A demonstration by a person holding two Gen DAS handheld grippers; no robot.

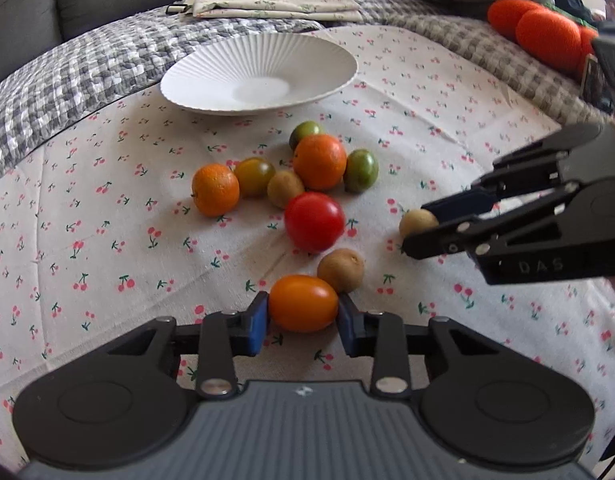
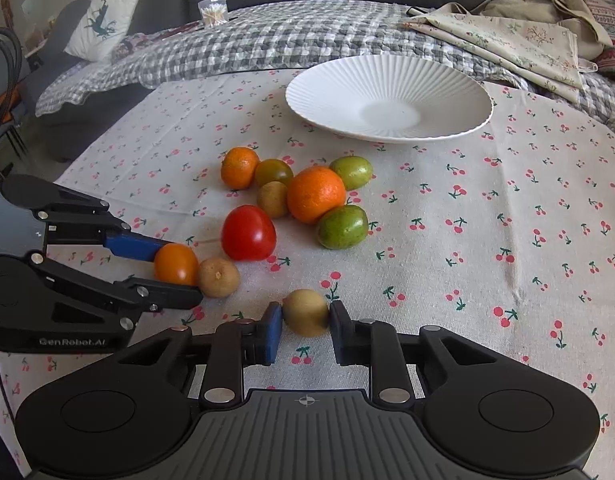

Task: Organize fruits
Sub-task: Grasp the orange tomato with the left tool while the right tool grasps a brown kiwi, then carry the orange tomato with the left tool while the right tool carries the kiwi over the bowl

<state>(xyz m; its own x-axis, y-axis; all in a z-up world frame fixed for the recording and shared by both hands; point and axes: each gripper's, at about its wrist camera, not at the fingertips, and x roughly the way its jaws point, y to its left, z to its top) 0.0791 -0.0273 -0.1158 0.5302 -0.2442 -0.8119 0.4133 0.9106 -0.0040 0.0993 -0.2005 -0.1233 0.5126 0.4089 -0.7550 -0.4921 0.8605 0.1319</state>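
White ribbed plate (image 2: 387,98), red tomato (image 2: 248,233), orange oval tomato (image 1: 303,303), cloth (image 2: 487,248) with little red cherries, grey checked blanket (image 2: 267,44).

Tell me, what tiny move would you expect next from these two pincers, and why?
Probably a short lift straight up. The left gripper is shut on the orange tomato and the right gripper is shut on a small kiwi, both still resting on the cherry-print cloth. The white plate beyond the fruit pile holds nothing yet, so raising them clear of the neighbouring kiwi looks sensible.
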